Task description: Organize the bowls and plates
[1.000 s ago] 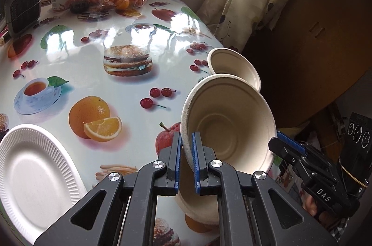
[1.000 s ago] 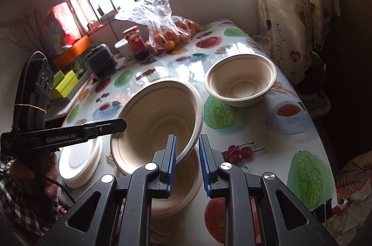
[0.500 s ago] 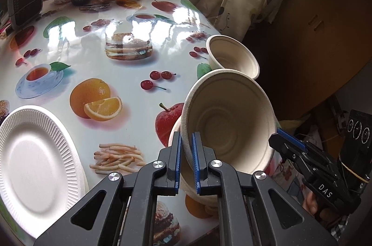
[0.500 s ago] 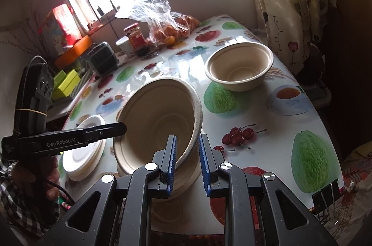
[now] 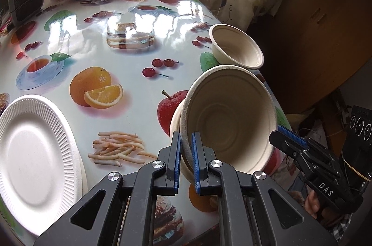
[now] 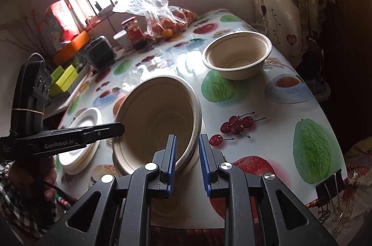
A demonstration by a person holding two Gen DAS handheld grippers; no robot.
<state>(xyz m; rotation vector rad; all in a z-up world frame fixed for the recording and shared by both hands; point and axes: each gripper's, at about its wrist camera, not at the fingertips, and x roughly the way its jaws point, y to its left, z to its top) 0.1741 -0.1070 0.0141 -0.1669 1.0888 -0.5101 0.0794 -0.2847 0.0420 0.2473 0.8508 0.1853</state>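
Left of the left gripper's [image 5: 186,161] jaws, a stack of white paper plates [image 5: 34,160] lies flat on the counter [image 5: 130,73]; that sorting looks done. Between those jaws sits the near rim of a tilted beige pulp bowl [image 5: 229,120], and they are clamped on it; the right gripper [image 6: 187,162] pinches the same bowl's rim on the opposite side. The bowl leans over a second bowl [image 6: 130,168] lying just beneath it, so the step in hand is nesting; it is not yet seated. Beyond and right of the jaws, a lone bowl [image 6: 237,55] waits apart. Next, I judge, the held bowl needs levelling, lowering squarely into the one below, then both grips released.
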